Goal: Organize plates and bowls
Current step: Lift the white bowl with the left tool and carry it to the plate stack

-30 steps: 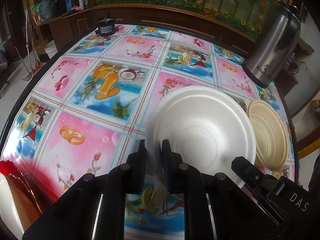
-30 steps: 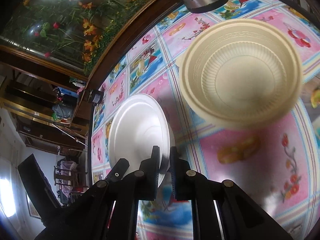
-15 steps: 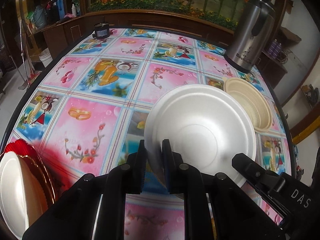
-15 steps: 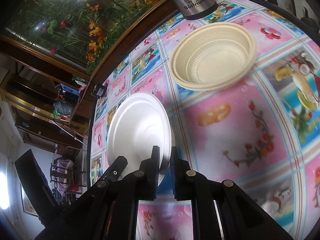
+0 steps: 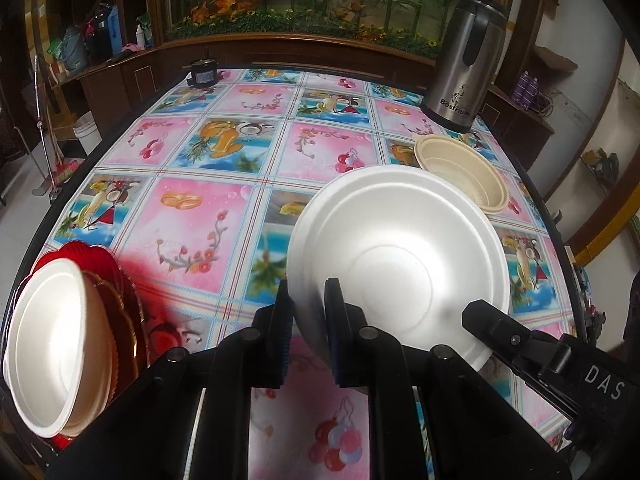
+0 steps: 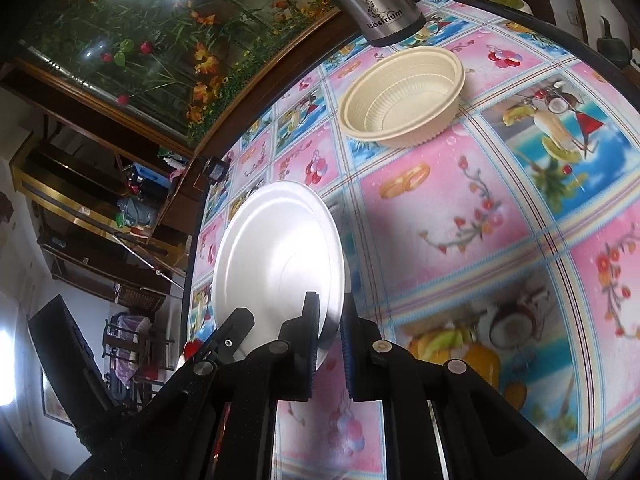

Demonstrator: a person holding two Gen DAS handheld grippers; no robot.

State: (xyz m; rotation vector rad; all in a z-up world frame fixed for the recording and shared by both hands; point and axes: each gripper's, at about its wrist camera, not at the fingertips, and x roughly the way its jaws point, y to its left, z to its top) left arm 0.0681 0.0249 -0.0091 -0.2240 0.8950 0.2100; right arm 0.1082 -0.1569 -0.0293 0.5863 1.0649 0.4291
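Carrying white bowl (image 5: 400, 248), left gripper (image 5: 306, 312) and right gripper (image 6: 329, 328) both clamped on rim; next we nest it into white stack (image 5: 52, 344) near left.

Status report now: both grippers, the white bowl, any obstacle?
Left gripper and right gripper shut on white bowl. Bowl lifted. Beige bowl behind, apart.

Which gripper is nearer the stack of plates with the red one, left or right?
Left. The left gripper, shut on the white bowl, sits just beside the stack in its own view. The right gripper grips the bowl's opposite rim, farther off.
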